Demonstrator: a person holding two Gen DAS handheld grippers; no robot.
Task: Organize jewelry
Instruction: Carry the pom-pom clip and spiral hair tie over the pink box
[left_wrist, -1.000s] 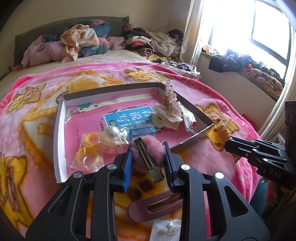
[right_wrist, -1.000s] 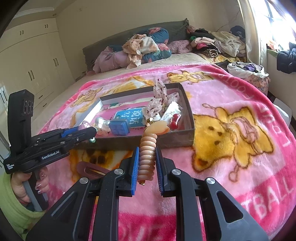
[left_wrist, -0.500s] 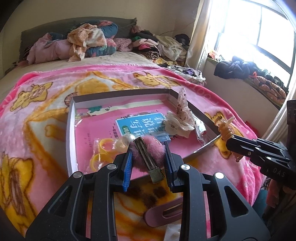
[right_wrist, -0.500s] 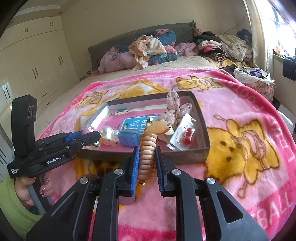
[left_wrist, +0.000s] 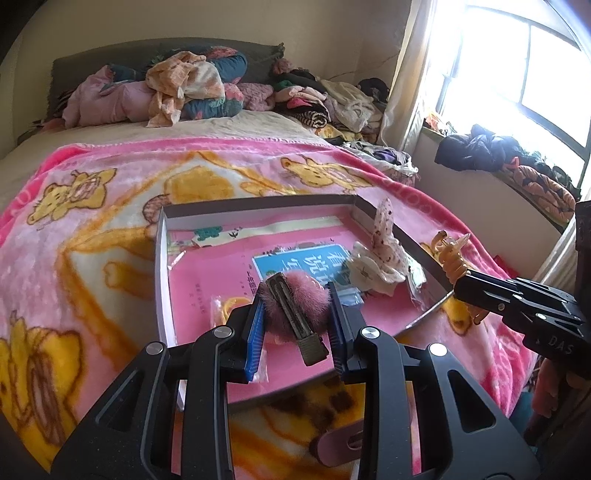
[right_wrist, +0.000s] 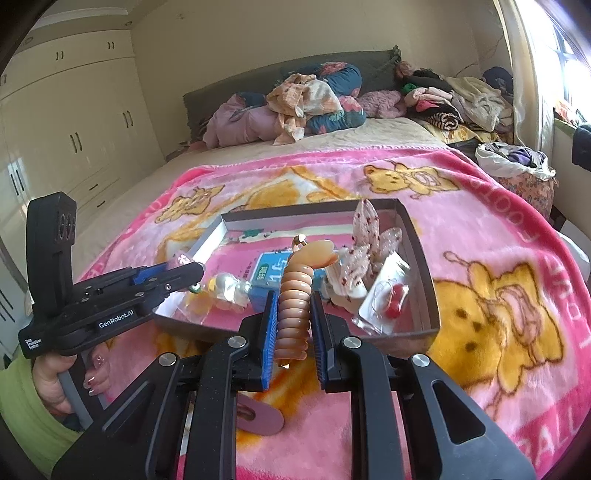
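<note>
My left gripper (left_wrist: 297, 295) is shut on a pink fuzzy hair clip (left_wrist: 295, 301) with a metal bar, held over the near left part of the shallow box (left_wrist: 159, 266). My right gripper (right_wrist: 293, 299) is shut on a ribbed beige claw clip (right_wrist: 295, 302), held above the box's near wall (right_wrist: 413, 334). The box holds a floral bow (right_wrist: 364, 236), a white clip (left_wrist: 365, 271), a bagged red item (right_wrist: 393, 301) and yellow rings in a bag (left_wrist: 227, 308). The right gripper also shows in the left wrist view (left_wrist: 465, 286), and the left gripper in the right wrist view (right_wrist: 192, 271).
A mauve flat clip (right_wrist: 260, 419) lies on the pink bear blanket (right_wrist: 480, 258) in front of the box. Piled clothes (right_wrist: 306, 103) sit at the bed's head. A window sill with clothes (left_wrist: 498, 155) is to the right, wardrobes (right_wrist: 66, 140) to the left.
Both grippers have moved forward toward the box with their clips held. The left gripper is now over the box's near edge; the mauve clip has dropped lower in both views.
</note>
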